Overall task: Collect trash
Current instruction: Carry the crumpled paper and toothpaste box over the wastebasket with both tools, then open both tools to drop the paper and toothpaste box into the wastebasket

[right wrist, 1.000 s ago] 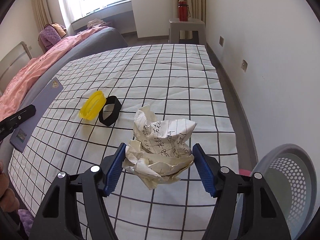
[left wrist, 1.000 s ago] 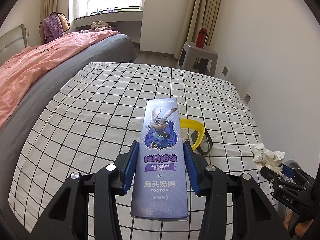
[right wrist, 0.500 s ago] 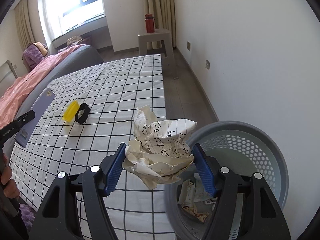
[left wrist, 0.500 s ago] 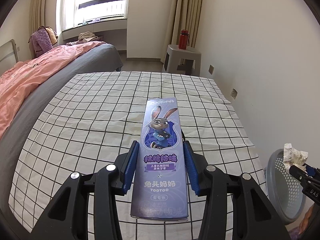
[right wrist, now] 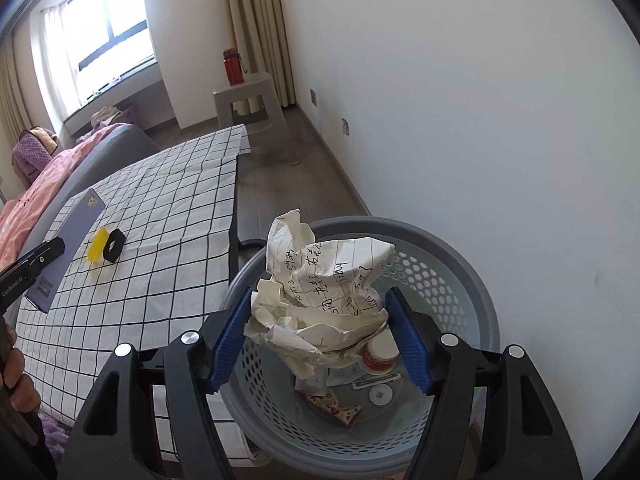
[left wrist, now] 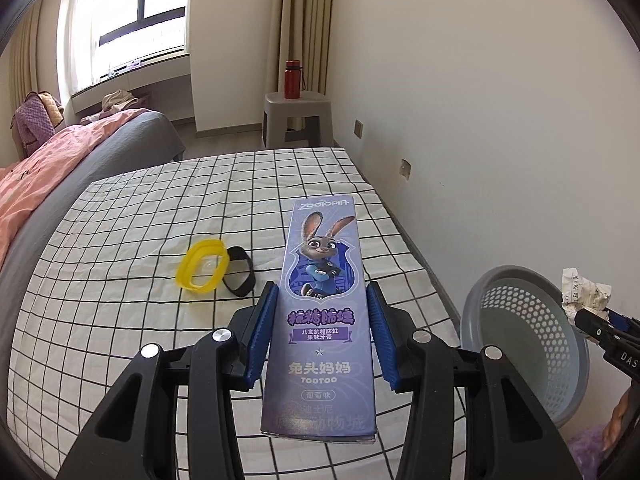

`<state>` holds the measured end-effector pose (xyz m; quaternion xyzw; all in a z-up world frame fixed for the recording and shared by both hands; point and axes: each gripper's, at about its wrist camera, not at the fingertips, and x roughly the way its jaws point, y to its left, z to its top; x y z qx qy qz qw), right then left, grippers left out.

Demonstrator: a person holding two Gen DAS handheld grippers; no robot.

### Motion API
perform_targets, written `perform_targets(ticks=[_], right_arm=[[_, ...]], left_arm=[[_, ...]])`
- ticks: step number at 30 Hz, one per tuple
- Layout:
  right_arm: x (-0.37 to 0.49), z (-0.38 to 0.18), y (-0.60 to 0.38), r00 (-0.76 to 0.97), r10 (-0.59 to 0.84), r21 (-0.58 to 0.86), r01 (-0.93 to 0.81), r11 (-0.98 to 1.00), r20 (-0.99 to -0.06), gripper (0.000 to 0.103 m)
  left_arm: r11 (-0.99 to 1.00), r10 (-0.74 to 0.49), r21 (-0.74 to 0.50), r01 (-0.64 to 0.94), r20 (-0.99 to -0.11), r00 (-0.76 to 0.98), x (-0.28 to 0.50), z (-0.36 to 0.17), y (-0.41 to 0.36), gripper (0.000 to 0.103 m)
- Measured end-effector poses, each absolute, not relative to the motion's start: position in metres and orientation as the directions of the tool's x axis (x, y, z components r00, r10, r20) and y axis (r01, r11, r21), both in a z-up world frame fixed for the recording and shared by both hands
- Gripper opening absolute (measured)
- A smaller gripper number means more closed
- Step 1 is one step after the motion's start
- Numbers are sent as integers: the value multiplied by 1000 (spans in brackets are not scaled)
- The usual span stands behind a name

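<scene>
the right gripper (right wrist: pixel 320 336) clamps a crumpled paper ball (right wrist: pixel 320 296) directly above the grey perforated bin (right wrist: pixel 452 276); the left gripper (left wrist: pixel 322 336) clasps a purple toothpaste box (left wrist: pixel 324 300) over the checked bed (left wrist: pixel 140 240), beside the bin.

We are in a home bedroom: a bed (left wrist: pixel 132 136) with pink bedding at ten o'clock, curtained window (left wrist: pixel 132 20), stool (left wrist: pixel 298 114) at twelve.
</scene>
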<state>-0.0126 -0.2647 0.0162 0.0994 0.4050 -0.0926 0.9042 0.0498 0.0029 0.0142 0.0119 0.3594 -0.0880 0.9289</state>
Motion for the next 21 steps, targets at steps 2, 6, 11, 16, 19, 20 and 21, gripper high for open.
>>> perform_targets(ticks=[2,6,11,16,19,20,21], right_arm=[[-19,17,-274,663,-93,120,269,956,-743,66],[-28,17,-287,667,-101,137,294,946,-738,66],[-34,12,-294,660,-97,142,299,944,-745,66],[-41,8,-302,665,-79,167,298,940,-743,66],[-42,6,-308,666,-68,184,300,936,-743,66],[-42,5,-310,666,-67,185,301,935,-743,66],[-42,4,-312,667,-69,185,302,935,-742,66]], left_arm=[[979,-171,-35,200,-672,720,47,14,-8,44],[969,-207,-41,242,-669,714,42,16,-25,44],[955,-239,-33,295,-673,700,35,14,-47,44],[936,-265,-14,351,-685,679,27,8,-71,44],[927,-280,-13,374,-688,669,25,7,-83,44],[924,-286,-15,383,-691,664,25,7,-89,44],[920,-293,-17,392,-694,658,25,6,-94,44]])
